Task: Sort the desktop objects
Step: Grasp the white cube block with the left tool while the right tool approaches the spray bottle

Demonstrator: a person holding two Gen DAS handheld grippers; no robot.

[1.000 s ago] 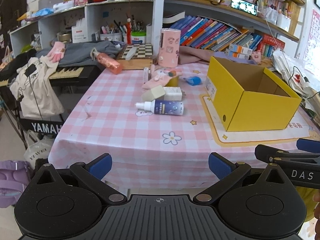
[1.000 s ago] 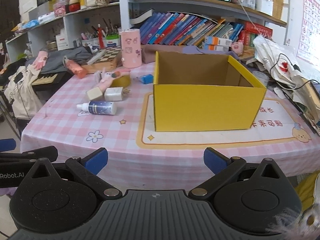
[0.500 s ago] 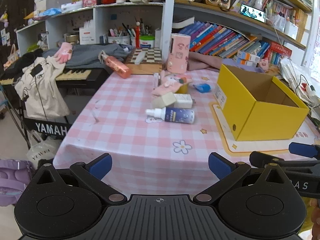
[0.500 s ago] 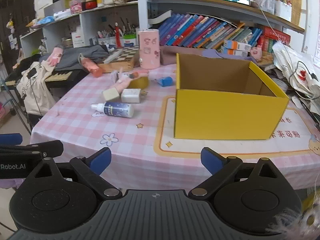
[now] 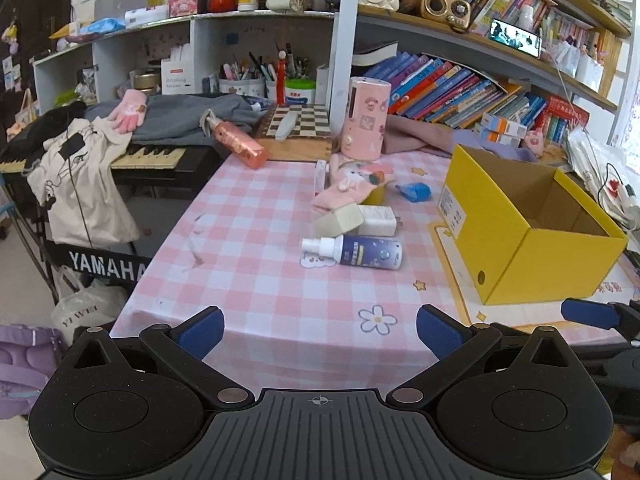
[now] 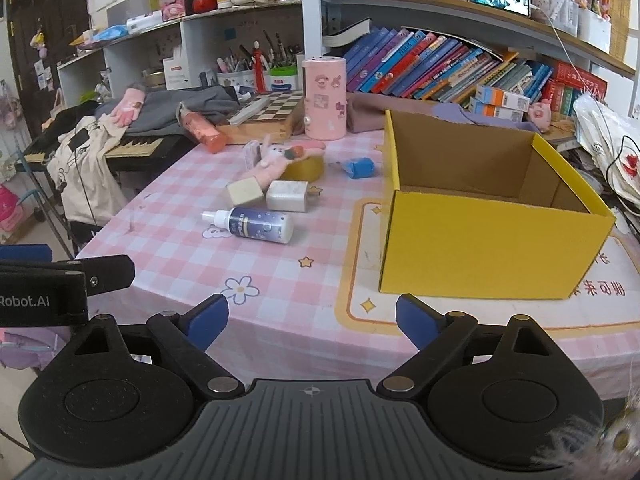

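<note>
Counter (image 5: 256,280): carrying a pink-and-white checked cloth, reaching from the near edge to the shelves at the far side.
Yellow box (image 6: 480,240): sitting open-topped on the right half of the counter, on a cream mat with an orange border; showing nothing inside in either view.
Pink cylinder (image 6: 324,98): standing upright at the far side, just left of the box's far corner.
Pink plush toy (image 6: 280,160): lying near the middle of the counter, draped over a yellow round tin (image 6: 306,168).
Spray bottle (image 5: 354,251): lying on its side, white cap pointing left, nearest of the loose things, well apart from the box.
White charger block (image 6: 287,196): resting just beyond the bottle, touching or nearly touching a beige cube (image 6: 244,193) on its left.
Blue small thing (image 6: 359,168): lying between the tin and the box; too small for telling what it is.
Left gripper (image 5: 320,330): hovering over the near edge, fingers (image 5: 202,330) spread wide and released, gripping nothing.
Right gripper (image 6: 312,320): hovering over the near edge in front of the box, fingers (image 6: 208,320) closing slowly yet wide apart, with nothing between them.
</note>
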